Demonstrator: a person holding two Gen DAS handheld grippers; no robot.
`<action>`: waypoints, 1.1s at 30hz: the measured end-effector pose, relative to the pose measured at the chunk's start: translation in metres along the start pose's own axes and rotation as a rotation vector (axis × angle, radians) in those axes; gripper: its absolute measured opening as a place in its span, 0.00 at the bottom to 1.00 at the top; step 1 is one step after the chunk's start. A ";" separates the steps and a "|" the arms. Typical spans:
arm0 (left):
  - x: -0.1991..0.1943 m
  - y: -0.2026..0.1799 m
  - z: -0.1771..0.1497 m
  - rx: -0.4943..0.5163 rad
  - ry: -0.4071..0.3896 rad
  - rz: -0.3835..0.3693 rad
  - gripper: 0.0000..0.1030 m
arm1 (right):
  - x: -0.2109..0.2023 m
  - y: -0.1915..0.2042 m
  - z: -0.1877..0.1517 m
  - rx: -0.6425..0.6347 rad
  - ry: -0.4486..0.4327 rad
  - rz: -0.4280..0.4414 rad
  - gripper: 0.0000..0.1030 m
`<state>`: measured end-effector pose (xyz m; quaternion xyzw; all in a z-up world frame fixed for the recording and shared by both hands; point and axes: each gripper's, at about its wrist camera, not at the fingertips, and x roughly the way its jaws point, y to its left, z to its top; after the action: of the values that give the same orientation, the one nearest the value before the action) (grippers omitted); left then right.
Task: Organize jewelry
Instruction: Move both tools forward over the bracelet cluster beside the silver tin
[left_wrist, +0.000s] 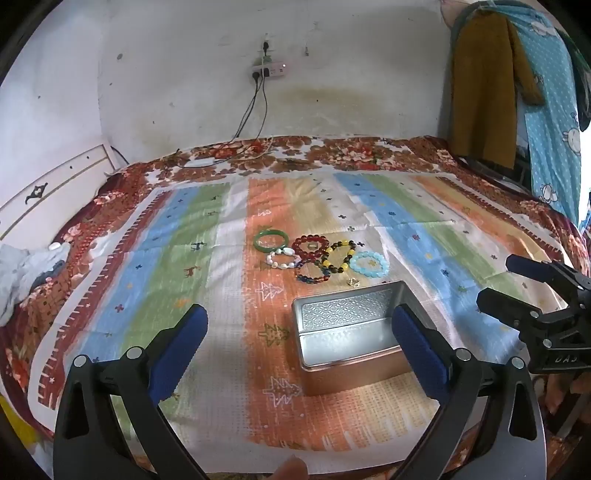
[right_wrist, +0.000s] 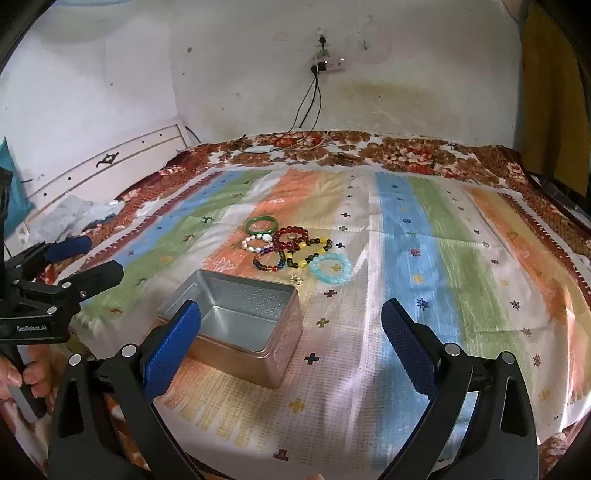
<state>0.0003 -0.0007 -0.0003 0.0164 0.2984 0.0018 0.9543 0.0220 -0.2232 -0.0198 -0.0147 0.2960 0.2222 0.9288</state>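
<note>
Six bracelets are lying in a tight cluster on a striped pastel cloth (left_wrist: 177, 258) spread over a bed: a solid green bangle (left_wrist: 271, 240), a dark red beaded bracelet (left_wrist: 310, 246) just right of it, a white chunky-bead bracelet (left_wrist: 283, 259) in front of the bangle, a mixed dark multicolour beaded bracelet (left_wrist: 313, 272), a yellow-and-black beaded bracelet (left_wrist: 340, 256) and a pale blue beaded bracelet (left_wrist: 368, 263) at the right end. Several are touching or overlapping their neighbours. A small gold-toned piece (left_wrist: 353, 282), too small to identify, is sitting just in front of the cluster.

Nearer the cameras, an open rectangular copper-coloured metal tin (left_wrist: 347, 373) with a silver embossed interior is standing empty on the cloth, near the jewellery but apart from it.

The left gripper (left_wrist: 299, 332) is hovering above the cloth with its blue-padded fingers spread wide, holding nothing. The right gripper (right_wrist: 291, 328) is likewise hanging with fingers parted and empty. Beneath the cloth, a red-brown floral bedspread (left_wrist: 332, 151) is reaching to a stained white wall (left_wrist: 184, 74) carrying a power strip (left_wrist: 269, 70).
</note>
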 end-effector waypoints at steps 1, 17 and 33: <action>0.000 0.000 0.000 0.000 0.003 0.002 0.95 | 0.000 0.000 0.001 0.001 0.000 0.000 0.96; -0.001 0.006 0.003 -0.034 -0.028 -0.006 0.95 | 0.001 -0.001 0.000 0.026 0.010 0.012 0.96; -0.009 0.018 0.009 -0.052 -0.030 0.011 0.95 | 0.000 -0.001 0.000 0.026 0.012 0.006 0.96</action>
<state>-0.0020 0.0169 0.0133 -0.0065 0.2840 0.0144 0.9587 0.0226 -0.2237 -0.0200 -0.0034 0.3045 0.2210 0.9265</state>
